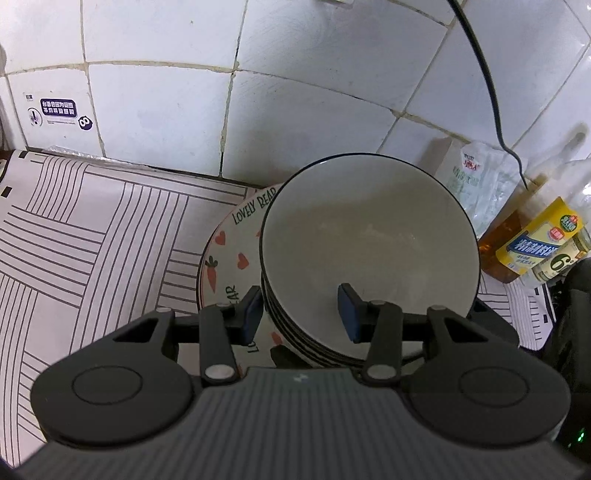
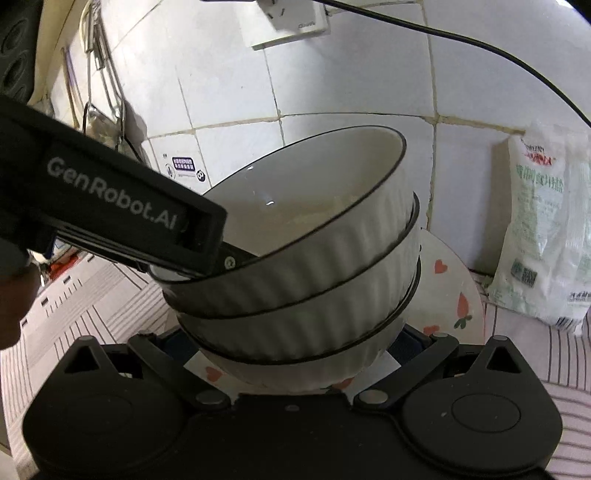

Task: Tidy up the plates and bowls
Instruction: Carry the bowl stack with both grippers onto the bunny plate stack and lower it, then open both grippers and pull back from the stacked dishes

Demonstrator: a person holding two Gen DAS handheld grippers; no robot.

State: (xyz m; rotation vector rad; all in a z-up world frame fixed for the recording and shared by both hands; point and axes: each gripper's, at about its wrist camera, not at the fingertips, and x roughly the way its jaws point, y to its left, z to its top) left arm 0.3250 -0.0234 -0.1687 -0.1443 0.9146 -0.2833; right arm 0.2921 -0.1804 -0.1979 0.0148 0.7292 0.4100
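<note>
A stack of white ribbed bowls (image 2: 314,273) with thin dark rims sits nested on a patterned plate (image 1: 229,251), which rests on the lined counter mat (image 1: 92,229) close to the tiled wall (image 1: 166,92).

The left gripper (image 1: 299,314) straddles the near rim of the stack: one blue pad (image 1: 251,317) is outside the bowl wall, over the plate, and the other sits inside the top bowl (image 1: 369,229). The jaws are partly closed around the rims, but whether the pads actually press on the bowls cannot be told from the left wrist view.

The right gripper (image 2: 291,343) is low against the bottom of the stack, its fingers on either side of the lowest bowl and mostly hidden behind it. They stand wide; whether they grip the bowl cannot be told. In the right wrist view the left gripper's black body reaches in from the left to the top bowl's rim.

The plate carries red hearts, carrots and the words "LOVELY BEAR" round its edge. The left gripper's side reads "GenRobot.AI". A small sticker (image 1: 59,114) with Chinese text is on the wall. To the right stand a white printed bag (image 2: 543,236), an amber bottle (image 1: 517,229) with a yellow label and a jar marked "6°". A black cable (image 1: 484,74) hangs down the wall from a socket (image 2: 291,22).
</note>
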